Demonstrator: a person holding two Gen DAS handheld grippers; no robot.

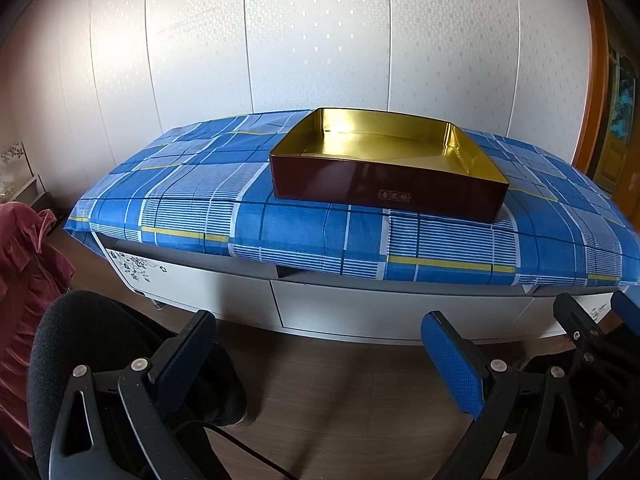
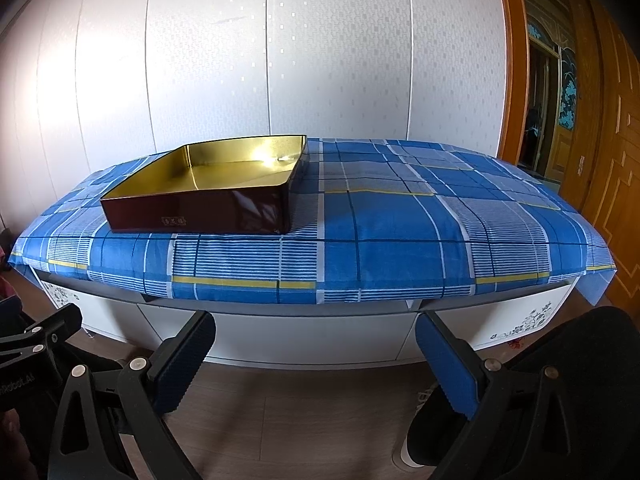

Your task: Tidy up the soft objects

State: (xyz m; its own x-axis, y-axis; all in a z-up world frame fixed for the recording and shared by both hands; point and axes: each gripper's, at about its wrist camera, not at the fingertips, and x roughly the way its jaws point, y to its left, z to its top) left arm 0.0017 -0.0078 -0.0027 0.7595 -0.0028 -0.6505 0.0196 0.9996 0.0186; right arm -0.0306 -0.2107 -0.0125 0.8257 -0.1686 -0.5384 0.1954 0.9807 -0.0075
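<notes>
A dark red tin box (image 1: 384, 190) with a shiny gold inside stands on the blue plaid cloth (image 1: 192, 208) over a low white cabinet. Nothing lies in the box, which also shows in the right wrist view (image 2: 200, 210), left of the cloth's middle (image 2: 400, 240). My left gripper (image 1: 320, 344) hangs open over the wooden floor, well short of the cabinet, with nothing between its blue pads. Held at the same distance, my right gripper (image 2: 316, 344) is open as well and holds nothing. No soft object shows on the cloth.
The white cabinet (image 1: 360, 312) has drawers below the cloth. A white panelled wall rises behind. Dark red fabric (image 1: 24, 280) lies at the far left. Black-clad knees (image 1: 92, 344) flank the grippers. A wooden door (image 2: 600, 160) stands at the right.
</notes>
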